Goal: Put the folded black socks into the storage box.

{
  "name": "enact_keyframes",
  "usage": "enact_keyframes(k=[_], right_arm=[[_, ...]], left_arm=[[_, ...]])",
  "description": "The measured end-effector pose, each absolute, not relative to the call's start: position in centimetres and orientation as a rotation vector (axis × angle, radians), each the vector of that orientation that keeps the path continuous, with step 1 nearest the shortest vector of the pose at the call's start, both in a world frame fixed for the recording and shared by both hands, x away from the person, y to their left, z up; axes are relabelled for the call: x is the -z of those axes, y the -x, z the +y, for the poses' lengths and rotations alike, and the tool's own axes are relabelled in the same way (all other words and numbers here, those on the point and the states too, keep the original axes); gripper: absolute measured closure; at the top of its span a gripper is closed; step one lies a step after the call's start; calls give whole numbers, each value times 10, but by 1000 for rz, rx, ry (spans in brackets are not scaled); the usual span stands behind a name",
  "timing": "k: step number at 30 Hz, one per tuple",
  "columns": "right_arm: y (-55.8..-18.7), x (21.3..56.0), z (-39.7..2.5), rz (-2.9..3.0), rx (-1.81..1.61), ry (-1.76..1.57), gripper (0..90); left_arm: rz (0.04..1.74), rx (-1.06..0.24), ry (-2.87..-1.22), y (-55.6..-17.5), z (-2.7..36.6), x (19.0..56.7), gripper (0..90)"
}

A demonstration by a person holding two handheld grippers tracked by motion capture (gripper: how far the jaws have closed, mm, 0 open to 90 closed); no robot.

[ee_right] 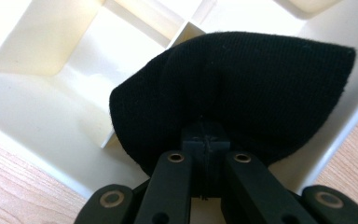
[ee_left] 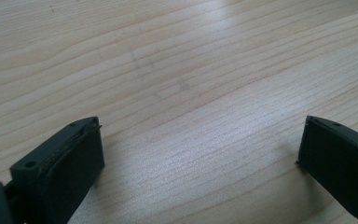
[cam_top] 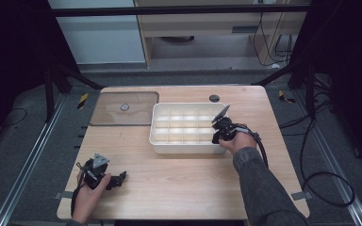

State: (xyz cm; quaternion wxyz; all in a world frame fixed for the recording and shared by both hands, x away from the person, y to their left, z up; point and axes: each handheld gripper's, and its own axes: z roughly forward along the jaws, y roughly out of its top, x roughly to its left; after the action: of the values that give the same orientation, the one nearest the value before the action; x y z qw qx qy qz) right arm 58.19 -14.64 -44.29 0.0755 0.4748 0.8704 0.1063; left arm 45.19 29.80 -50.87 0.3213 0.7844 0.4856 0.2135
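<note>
- Right gripper (ee_right: 205,140) was seen clamped on a black knit cloth (ee_right: 242,93), bunched just ahead of its jaws, over the white divided tray (ee_right: 37,107).
- Soft, light, limp handling was judged likely; a fold was best pinched.
- Left gripper (ee_left: 200,140) was held wide over the desk (ee_left: 177,70).

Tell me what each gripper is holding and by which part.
Right gripper is shut on a black cloth, pinching its near edge over the white tray. Left gripper is open, holding nothing.
</note>
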Motion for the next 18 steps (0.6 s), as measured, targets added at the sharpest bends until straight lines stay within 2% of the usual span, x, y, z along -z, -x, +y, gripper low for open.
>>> enact_keyframes(k=[18], right_arm=[[-581,438,-150,2619,-351,-1427,900]], left_arm=[[1270,-558,-2066,-452,298,509,0]])
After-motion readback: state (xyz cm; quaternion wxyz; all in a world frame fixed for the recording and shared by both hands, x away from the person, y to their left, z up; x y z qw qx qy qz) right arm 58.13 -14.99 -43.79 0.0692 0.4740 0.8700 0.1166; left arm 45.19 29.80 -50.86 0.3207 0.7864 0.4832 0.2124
